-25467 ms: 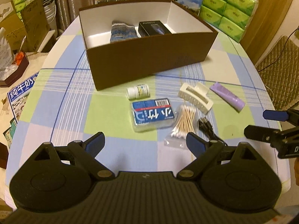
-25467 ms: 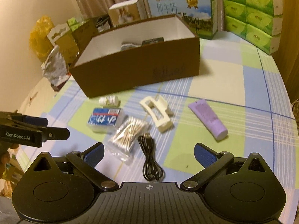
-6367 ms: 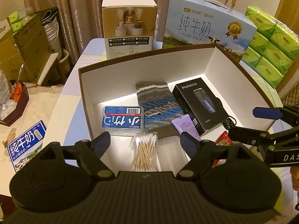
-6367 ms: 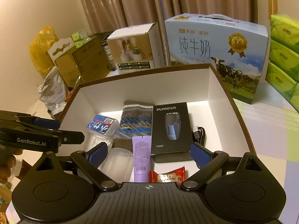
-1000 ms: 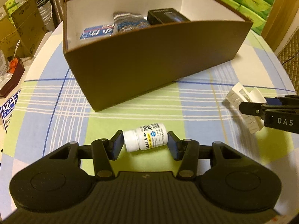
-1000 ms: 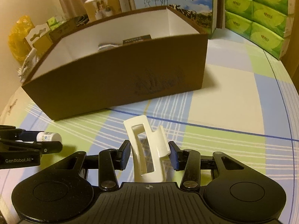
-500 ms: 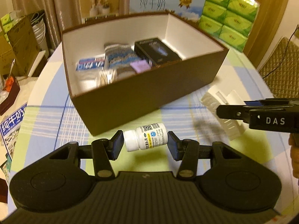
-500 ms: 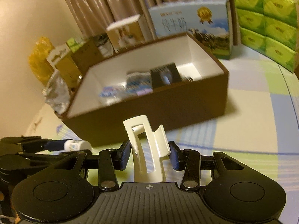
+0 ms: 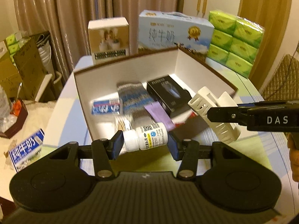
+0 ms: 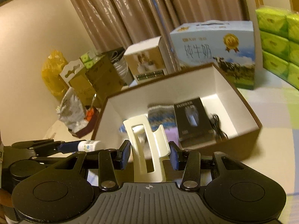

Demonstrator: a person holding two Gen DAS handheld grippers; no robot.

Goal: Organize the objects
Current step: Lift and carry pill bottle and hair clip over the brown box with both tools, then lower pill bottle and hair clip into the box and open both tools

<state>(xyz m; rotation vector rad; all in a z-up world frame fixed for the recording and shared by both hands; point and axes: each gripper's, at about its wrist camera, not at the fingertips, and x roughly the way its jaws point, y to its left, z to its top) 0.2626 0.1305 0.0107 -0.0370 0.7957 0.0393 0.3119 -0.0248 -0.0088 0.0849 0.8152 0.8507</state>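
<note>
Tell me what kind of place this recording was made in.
Most likely a lived-in home room. Heavy curtains hang behind the table, and a milk carton box and stacked tissue packs stand by the brown storage box.

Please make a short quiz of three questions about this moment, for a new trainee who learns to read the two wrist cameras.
1. True or false: the left gripper is shut on the white pill bottle.
2. What does the right gripper hold? A) the hair claw clip B) the purple tube C) the black shaver box
3. Fill in: both held items are near the front wall of the brown ____, not yet lying inside it.

Key
1. True; the jaws press on the cap and the base of the bottle.
2. A; the purple tube and the black shaver box already lie inside.
3. box
</note>
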